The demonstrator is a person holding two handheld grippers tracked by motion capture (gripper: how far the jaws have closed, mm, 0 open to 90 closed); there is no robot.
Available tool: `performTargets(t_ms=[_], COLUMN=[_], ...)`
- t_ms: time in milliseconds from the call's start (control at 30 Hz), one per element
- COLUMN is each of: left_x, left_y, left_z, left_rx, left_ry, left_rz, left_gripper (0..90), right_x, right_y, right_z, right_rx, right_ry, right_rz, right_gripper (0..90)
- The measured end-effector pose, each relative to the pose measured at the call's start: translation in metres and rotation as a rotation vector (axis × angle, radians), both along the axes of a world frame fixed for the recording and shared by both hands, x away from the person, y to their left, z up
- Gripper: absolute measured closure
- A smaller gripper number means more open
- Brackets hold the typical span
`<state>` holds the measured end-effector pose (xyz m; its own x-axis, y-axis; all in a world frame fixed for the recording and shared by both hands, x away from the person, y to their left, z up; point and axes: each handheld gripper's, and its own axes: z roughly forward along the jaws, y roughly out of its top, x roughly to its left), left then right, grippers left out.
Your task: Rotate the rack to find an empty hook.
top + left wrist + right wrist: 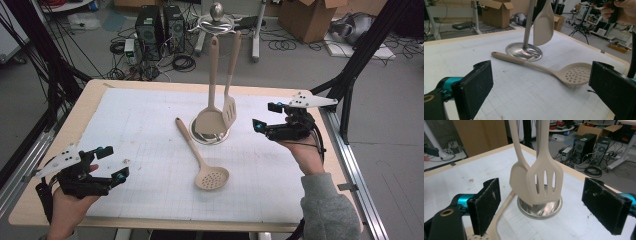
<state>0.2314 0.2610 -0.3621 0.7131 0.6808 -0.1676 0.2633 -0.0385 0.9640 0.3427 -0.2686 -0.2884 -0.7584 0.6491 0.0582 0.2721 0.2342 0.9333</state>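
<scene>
Two utensils, a solid turner (210,120) and a slotted turner (229,112), hang on the stand (211,136); the skimmer spoon (202,158) lies on the desk (150,130) just beside its base, unhung. Left tool (116,162) and right tool (265,116) are wide, empty.

The top edge is cutting off the spatula (545,180) handle in the right gripper view. The bottom edge is clipping the skimmer (499,217) there.

A wooden table (95,92) carries a white grid mat (140,135), on which lie a skimmer spoon (202,160) and a steel stand base (225,135)
</scene>
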Motion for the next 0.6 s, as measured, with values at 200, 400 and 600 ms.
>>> performTargets(t_ms=[200, 400, 600], left_x=[0.003, 0.007, 0.010], left_y=[-0.002, -0.004, -0.007], left_z=[0.001, 0.001, 0.003], left_rx=[0.001, -0.005, -0.009], left_ry=[-0.005, -0.001, -0.007], left_rz=[-0.009, -0.018, -0.024], left_gripper=[6.1, 6.0, 6.0], right_x=[-0.003, -0.008, -0.013], right_y=[-0.002, -0.005, -0.006], right_z=[-0.001, 0.000, 0.003], right_rx=[0.006, 0.013, 0.015], right_ry=[0.008, 0.001, -0.010], right_rz=[0.009, 0.001, 0.003], right_gripper=[14.5, 14.5, 14.5])
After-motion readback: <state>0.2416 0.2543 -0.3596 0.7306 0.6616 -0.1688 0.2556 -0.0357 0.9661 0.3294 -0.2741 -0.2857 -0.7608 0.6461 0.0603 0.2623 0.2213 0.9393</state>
